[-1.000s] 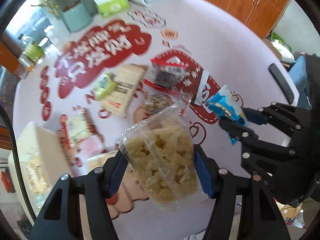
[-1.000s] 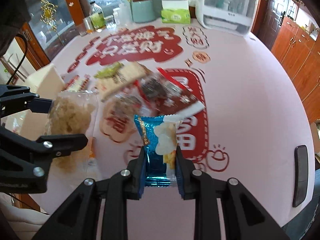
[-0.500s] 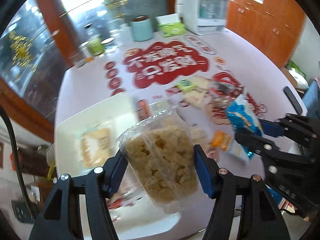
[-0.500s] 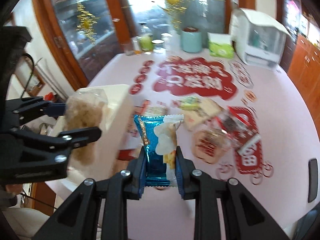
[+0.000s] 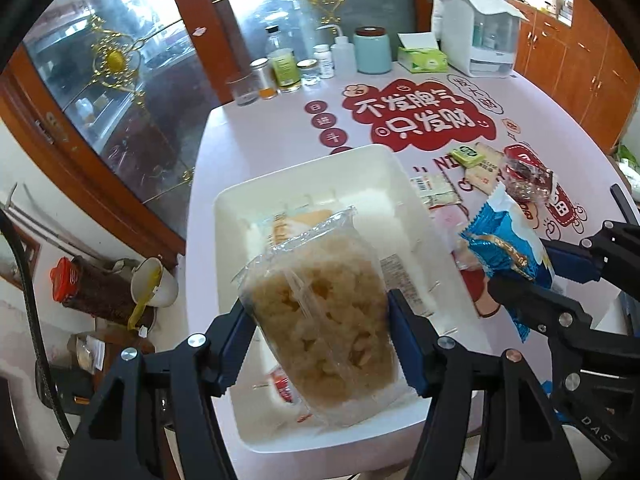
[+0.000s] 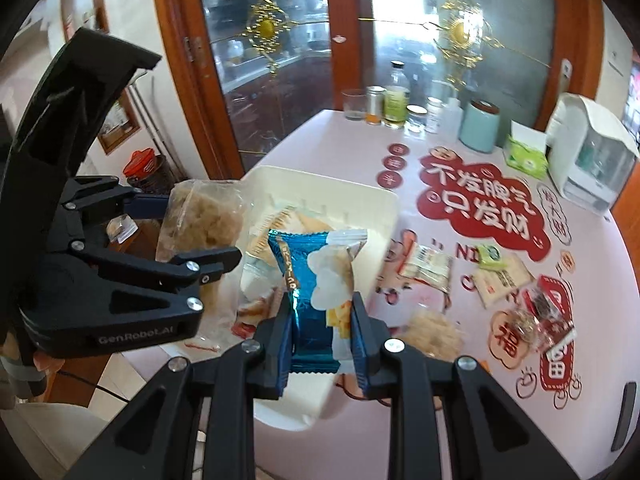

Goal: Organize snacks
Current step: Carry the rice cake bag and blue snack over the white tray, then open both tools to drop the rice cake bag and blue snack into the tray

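A: Status, L gripper?

B: Left gripper point(image 5: 320, 344) is clamped on the clear bag of pale crunchy snack point(image 5: 320, 320); blue pads press both sides of the lower half, bag roughly upright, top seal tilted away. It hangs over the near part of the white bin point(image 5: 304, 176), not touching it. Grip is low on the bag, likely so contents sit above the jaws and the pack won't slip out.

A: R gripper?

B: Right gripper point(image 6: 322, 332) is pinched on the blue snack packet point(image 6: 316, 280), held at its bottom edge, packet upright. Seen from the right wrist it is over the bin's near-right corner, beside the L unit. Narrow pack, so jaws are nearly closed.

A: Bin contents?

B: Several flat packets already in, incl. one pale orange-print pack point(image 5: 298, 220). Rest hidden under the held bag.

A: Still on table?

B: Loose items lie right of the bin on the pink tablecloth point(image 5: 256, 128): striped wrapper point(image 6: 426, 268), green-label pack point(image 6: 490, 254), beige flat pack point(image 6: 502, 280), red-and-clear candy bags point(image 6: 540, 316), one more puffed-snack bag point(image 6: 436, 332).

A: Step est.?

B: Both packs are positioned for drop-in; release pending. Task approx. mid-way. Risk: the two grippers are close, so stagger the releases.
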The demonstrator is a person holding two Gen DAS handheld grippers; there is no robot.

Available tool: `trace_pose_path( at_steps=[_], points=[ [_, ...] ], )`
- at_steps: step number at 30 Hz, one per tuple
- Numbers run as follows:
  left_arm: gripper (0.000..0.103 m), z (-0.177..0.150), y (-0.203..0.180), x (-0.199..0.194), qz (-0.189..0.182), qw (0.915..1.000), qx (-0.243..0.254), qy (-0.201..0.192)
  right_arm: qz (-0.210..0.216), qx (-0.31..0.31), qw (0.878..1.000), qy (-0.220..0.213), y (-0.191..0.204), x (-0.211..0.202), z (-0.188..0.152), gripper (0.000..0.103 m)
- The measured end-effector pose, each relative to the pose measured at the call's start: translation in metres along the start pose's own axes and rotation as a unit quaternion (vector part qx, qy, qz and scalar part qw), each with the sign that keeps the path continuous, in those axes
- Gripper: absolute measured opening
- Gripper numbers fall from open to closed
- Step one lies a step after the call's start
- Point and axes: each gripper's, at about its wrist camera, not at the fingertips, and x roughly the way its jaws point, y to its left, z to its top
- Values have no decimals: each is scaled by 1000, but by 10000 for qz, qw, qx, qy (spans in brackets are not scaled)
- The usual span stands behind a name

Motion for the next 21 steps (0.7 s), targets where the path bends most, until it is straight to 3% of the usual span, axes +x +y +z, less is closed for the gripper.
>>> trace_pose_path(
  at_steps=[9, 15, 21],
  points=[
    [63, -4, 20, -6, 4, 9998, -136, -126, -54, -174, 9998, -49, 28, 6, 18, 26],
    [63, 9, 28, -3, 96, 9993, -286, -230, -50, -161, 9996, -222, 33, 2, 34, 26],
    [63, 25, 38, -5, 118, 9984, -398, -382, -68, -85, 9999, -123, 37, 7, 47, 26]
  ],
)
